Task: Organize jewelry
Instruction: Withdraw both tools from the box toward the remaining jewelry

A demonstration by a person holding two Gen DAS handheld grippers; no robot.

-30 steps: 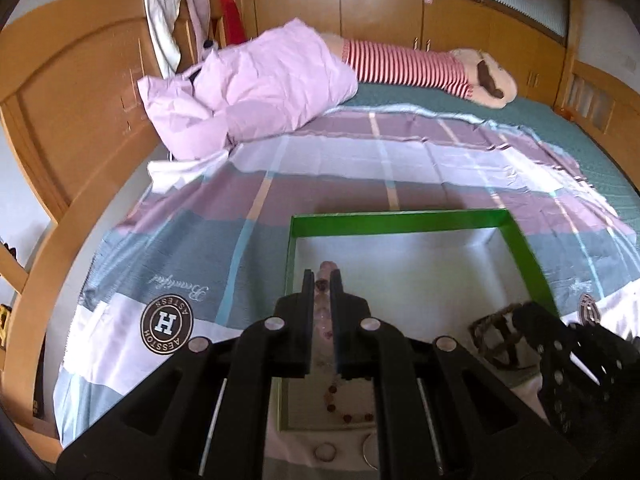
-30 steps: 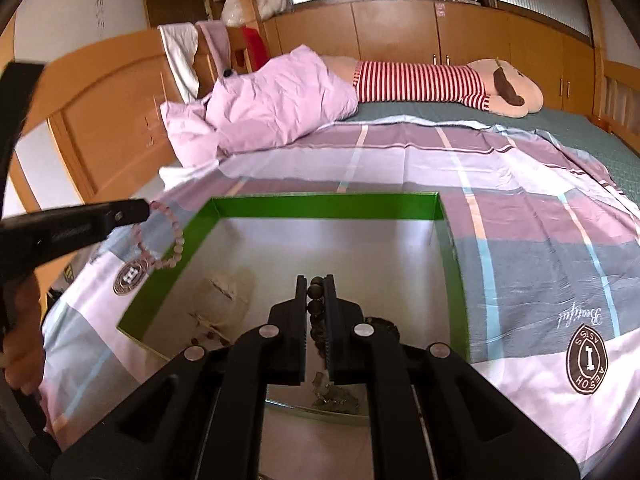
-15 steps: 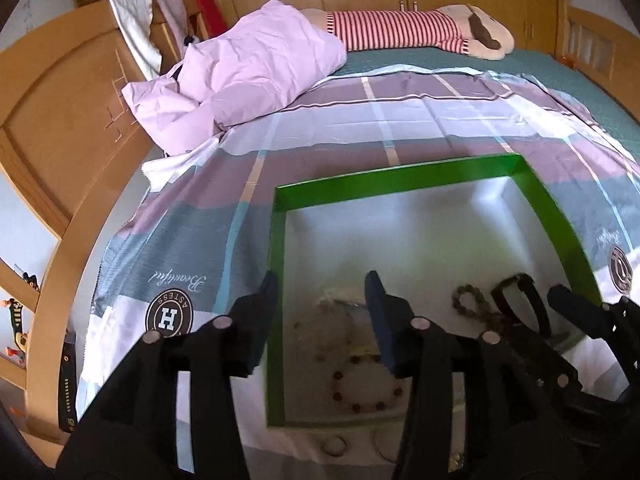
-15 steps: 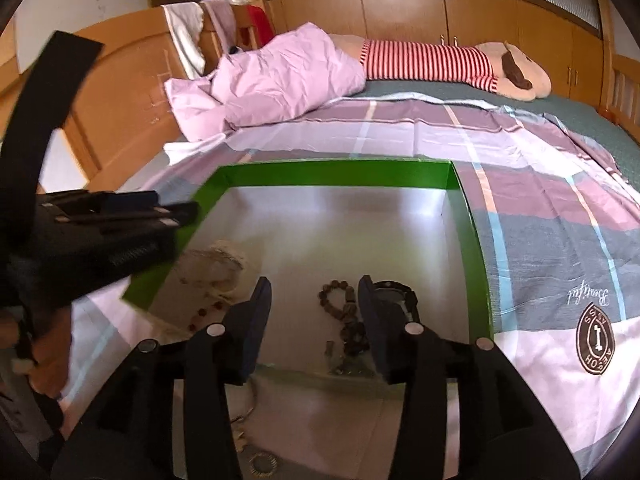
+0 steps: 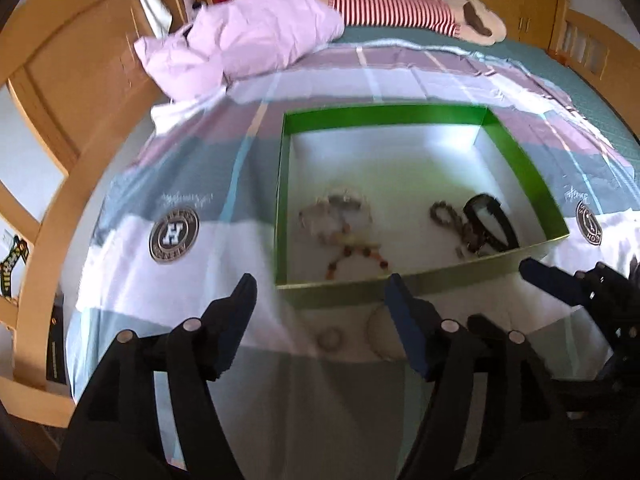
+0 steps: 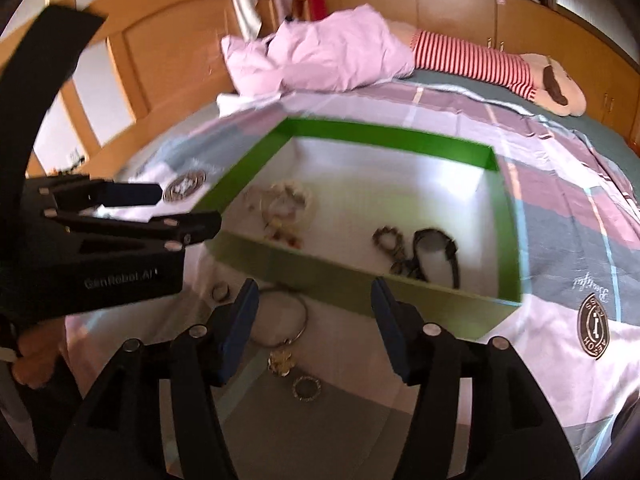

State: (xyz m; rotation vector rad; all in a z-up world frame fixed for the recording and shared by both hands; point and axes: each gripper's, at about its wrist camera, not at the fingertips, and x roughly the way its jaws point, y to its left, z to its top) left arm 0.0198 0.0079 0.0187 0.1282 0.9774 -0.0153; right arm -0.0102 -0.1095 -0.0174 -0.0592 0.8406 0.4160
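Note:
A green box with a white floor lies on the bed. Inside it lie pale and red bead bracelets, a dark bead bracelet and a black strap. In front of the box lie a wire bangle with a charm, a small ring and a studded ring. My left gripper is open and empty above the bedspread before the box. My right gripper is open and empty above the bangle.
The box lies on a plaid bedspread. A pink duvet and a striped plush toy lie at the far end. A wooden bed frame runs along the left. The left gripper's body fills the right wrist view's left.
Both grippers let go of their bracelets, opened wide and drew back from the box. The bracelets now lie on the box floor.

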